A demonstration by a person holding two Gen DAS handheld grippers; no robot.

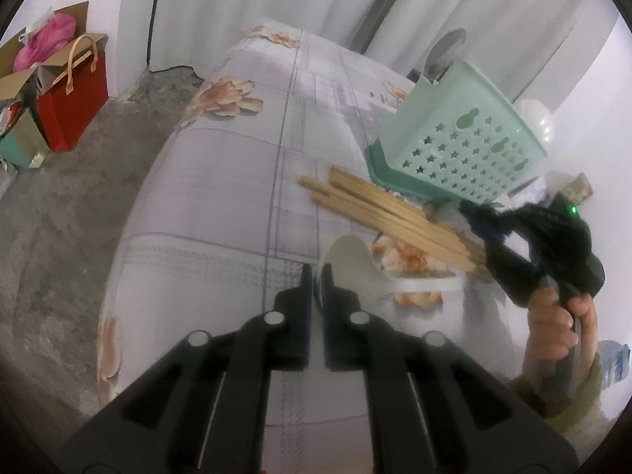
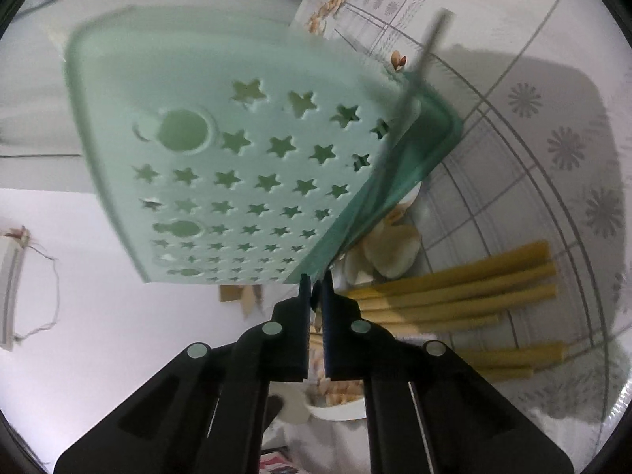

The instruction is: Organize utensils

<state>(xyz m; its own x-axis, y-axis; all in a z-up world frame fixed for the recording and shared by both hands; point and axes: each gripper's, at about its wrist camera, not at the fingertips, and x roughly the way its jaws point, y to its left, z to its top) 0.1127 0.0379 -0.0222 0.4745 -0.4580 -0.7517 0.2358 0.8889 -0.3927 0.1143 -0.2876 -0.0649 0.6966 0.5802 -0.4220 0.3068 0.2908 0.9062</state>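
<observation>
A mint-green star-pierced utensil basket (image 1: 454,138) (image 2: 221,166) stands on its darker green tray at the table's far right. Several wooden chopsticks (image 1: 395,213) (image 2: 454,288) lie in front of it. My right gripper (image 2: 316,288) (image 1: 468,207) sits at the basket's lower corner. It is shut on a thin grey rod (image 2: 410,79) that rises, blurred, across the basket. A white spoon (image 1: 355,260) (image 2: 335,410) lies just ahead of the chopsticks. My left gripper (image 1: 316,272) is shut on the rim of its bowl.
A flowered cloth covers the table (image 1: 237,197), whose left edge drops to a grey floor. A red bag (image 1: 75,98) and a cardboard box (image 1: 23,75) stand on the floor at the left. A person's hand (image 1: 553,320) grips the right tool; a plastic bottle (image 1: 614,359) stands behind it.
</observation>
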